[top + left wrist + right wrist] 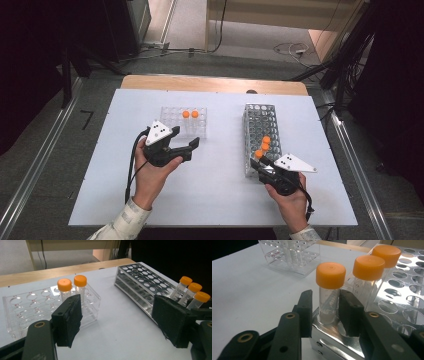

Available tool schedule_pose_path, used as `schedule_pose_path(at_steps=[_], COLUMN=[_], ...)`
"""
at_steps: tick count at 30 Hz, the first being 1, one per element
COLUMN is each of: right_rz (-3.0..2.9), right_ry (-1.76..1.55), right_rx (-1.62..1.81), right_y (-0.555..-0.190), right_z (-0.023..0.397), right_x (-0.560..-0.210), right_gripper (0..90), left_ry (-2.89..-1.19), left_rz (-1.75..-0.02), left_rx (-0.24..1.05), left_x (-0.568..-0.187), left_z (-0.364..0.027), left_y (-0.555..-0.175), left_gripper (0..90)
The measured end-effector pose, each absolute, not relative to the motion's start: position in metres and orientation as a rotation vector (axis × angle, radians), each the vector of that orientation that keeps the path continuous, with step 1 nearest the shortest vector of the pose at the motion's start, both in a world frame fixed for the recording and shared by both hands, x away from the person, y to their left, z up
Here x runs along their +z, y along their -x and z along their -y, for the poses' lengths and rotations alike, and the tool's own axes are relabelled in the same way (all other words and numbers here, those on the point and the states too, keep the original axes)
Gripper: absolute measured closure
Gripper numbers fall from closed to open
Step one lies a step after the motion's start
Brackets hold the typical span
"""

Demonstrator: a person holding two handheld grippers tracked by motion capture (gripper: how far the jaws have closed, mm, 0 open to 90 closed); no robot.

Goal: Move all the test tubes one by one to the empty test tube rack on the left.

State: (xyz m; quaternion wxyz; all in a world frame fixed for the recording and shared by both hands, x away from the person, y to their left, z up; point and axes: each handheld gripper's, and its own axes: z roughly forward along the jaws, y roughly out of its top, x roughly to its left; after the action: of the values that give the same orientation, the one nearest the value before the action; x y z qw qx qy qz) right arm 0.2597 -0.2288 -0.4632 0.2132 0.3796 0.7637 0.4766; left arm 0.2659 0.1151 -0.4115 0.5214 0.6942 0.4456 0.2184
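Right tool [324, 312] stands at the near end of the metal tube rack [402, 300], its two black jaws set either side of the nearest orange-capped tube [329, 292]; the right-hand pad lies against the tube's clear wall, while the left-hand pad stands just beside it, and whether it touches cannot be told from the right gripper view; the tool therefore looks drawn in around the tube but a firm clench cannot be told; the tube itself sits upright in a hole at the rack's near corner, its cap well above the jaws; two more orange-capped tubes [368, 277] stand in a row just behind it in the same rack. In the high view the right tool [260, 159] is carried by the person's right hand [292, 200] at the near end of the metal tube rack [260, 122], which lies lengthwise on the right half of the white bench [215, 190]; the three orange caps [265, 145] cluster at that near end. Left tool [192, 146], held in the left hand [152, 175], hangs released, jaws wide apart with nothing between them, just in front of the clear plastic rack [172, 117] on the bench's left half; that rack holds two orange-capped tubes [72, 288] side by side, upright, near its right end; the two racks stand well apart.
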Motion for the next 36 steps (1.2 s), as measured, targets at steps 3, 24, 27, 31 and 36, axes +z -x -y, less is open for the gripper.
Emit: schedule_pose_path(at_steps=[3, 24, 27, 31, 36], right_rz=[-2.111, -2.006, -2.004, -2.022, -2.062], right_ry=[-1.057, -0.960, -0.938, -0.922, -0.901], right_rx=[1.329, 1.450, 1.459, 1.477, 1.488], right_y=[-0.261, -0.248, -0.246, -0.244, -0.243], right_z=[0.229, 0.235, 0.234, 0.228, 0.214], right_x=[-0.463, -0.411, -0.404, -0.402, -0.407], right_gripper=[70.4, 71.8, 71.8, 71.8, 71.8], left_ry=[-1.665, -1.667, -1.667, -1.667, -1.669], left_rz=[-1.062, -1.051, -1.046, -1.036, -1.030], left_rx=[0.522, 0.512, 0.511, 0.510, 0.507], left_x=[-0.411, -0.413, -0.412, -0.412, -0.412], left_z=[-0.115, -0.113, -0.113, -0.112, -0.111], left_y=[-0.265, -0.261, -0.260, -0.259, -0.259], left_gripper=[24.6, 19.7, 19.6, 19.0, 19.0])
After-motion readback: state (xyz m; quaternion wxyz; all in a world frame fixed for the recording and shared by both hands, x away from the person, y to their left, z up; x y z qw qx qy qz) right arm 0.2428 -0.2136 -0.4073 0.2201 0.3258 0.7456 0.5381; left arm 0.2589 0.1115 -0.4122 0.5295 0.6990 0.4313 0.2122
